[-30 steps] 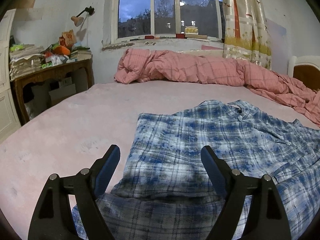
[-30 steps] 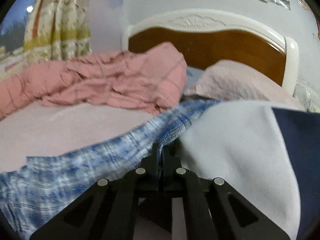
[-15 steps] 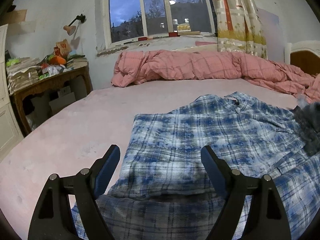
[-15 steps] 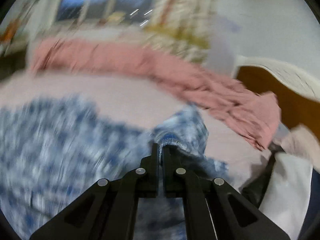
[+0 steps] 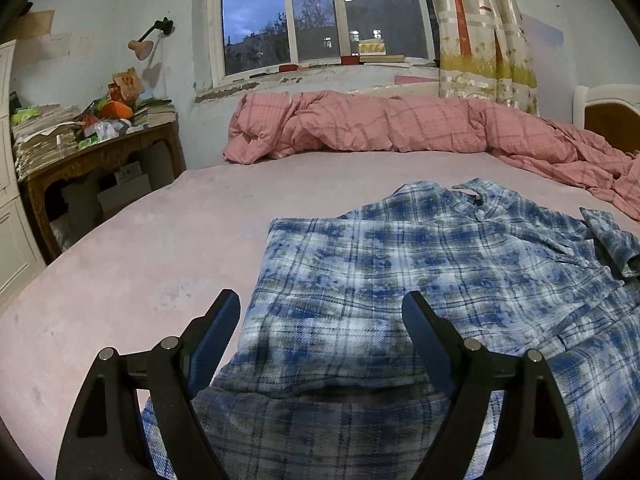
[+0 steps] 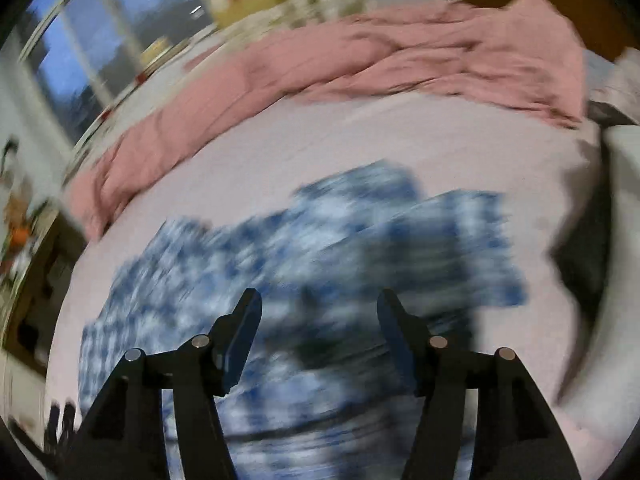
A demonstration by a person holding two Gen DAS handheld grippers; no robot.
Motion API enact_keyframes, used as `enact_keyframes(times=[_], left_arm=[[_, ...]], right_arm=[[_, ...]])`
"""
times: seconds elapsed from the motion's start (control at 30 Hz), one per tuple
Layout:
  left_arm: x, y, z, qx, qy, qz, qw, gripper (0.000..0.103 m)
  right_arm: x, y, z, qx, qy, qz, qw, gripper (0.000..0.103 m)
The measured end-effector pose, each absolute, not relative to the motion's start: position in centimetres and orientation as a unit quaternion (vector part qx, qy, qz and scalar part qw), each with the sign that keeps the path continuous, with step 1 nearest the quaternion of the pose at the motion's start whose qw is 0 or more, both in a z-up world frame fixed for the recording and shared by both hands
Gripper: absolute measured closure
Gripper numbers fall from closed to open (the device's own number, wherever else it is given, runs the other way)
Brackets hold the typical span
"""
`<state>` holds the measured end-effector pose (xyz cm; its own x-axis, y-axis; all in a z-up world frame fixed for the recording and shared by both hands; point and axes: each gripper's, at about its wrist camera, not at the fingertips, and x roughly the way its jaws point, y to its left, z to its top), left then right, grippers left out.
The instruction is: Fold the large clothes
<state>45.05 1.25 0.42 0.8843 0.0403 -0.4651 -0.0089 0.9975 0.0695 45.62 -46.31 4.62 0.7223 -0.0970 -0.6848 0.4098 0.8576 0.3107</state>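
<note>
Blue plaid shirt spread on the bed in front of me

The blue-and-white plaid shirt point(image 5: 420, 280) lies flat on the pink bed point(image 5: 160, 248), collar toward the far side, its left edge folded in straight. A sleeve point(image 5: 612, 240) is laid across its right side, cuff on top. The near hem bunches into a low fold just before me. My right view shows it blurred.

Window point(image 5: 324, 20) at upper centre: white frame, dusk-blue sky, bare trees, lit buildings outside. Books point(image 5: 374, 51) on the sill. Curtain point(image 5: 480, 28) with tree print at upper right. Walls point(image 5: 100, 8) pale, plaster flaking under the sill. Lamp point(image 5: 146, 42) mounted at upper left. Cluttered wooden table point(image 5: 100, 156) at left edge. Bed point(image 5: 160, 248) with pink sheet; pink quilt point(image 5: 380, 128) bunched along the far side. Headboard point(image 5: 612, 116) at right edge. Right wrist view is blurred.
</note>
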Motion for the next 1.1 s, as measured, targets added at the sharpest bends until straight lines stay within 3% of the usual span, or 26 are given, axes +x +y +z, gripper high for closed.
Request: enact_keyframes(times=[0.17,0.3,0.47,0.67,0.77,0.87,1.1], left_arm=[[45.0,1.3,0.4,0.034,0.241,0.013,0.970,0.018],[45.0,1.4,0.3,0.035,0.243,0.014,0.969,0.018],[45.1,1.5,0.3,0.035,0.246,0.014,0.969,0.018],[45.1,1.5,0.3,0.036,0.245,0.014,0.969,0.017],[45.1,1.5,0.3,0.036,0.246,0.014,0.969,0.017],[45.2,1.5,0.3,0.036,0.246,0.014,0.969,0.017],[45.2,1.5,0.3,0.036,0.245,0.015,0.969,0.017]], right_arm=[[44.7,-52.0,3.3,0.284,0.365,-0.230,0.857,0.041],[43.4,-55.9,-0.3,0.426,0.394,-0.174,0.796,0.041],[43.6,-57.5,-2.6,0.482,0.375,-0.119,0.783,0.050],[44.6,-56.7,-2.9,0.423,0.347,-0.163,0.821,0.077],[44.7,-55.8,-1.8,0.335,0.327,-0.221,0.856,0.079],[44.7,-55.2,-0.9,0.300,0.313,-0.220,0.874,0.096],[43.0,-51.9,4.2,0.210,0.233,-0.255,0.915,0.097]])
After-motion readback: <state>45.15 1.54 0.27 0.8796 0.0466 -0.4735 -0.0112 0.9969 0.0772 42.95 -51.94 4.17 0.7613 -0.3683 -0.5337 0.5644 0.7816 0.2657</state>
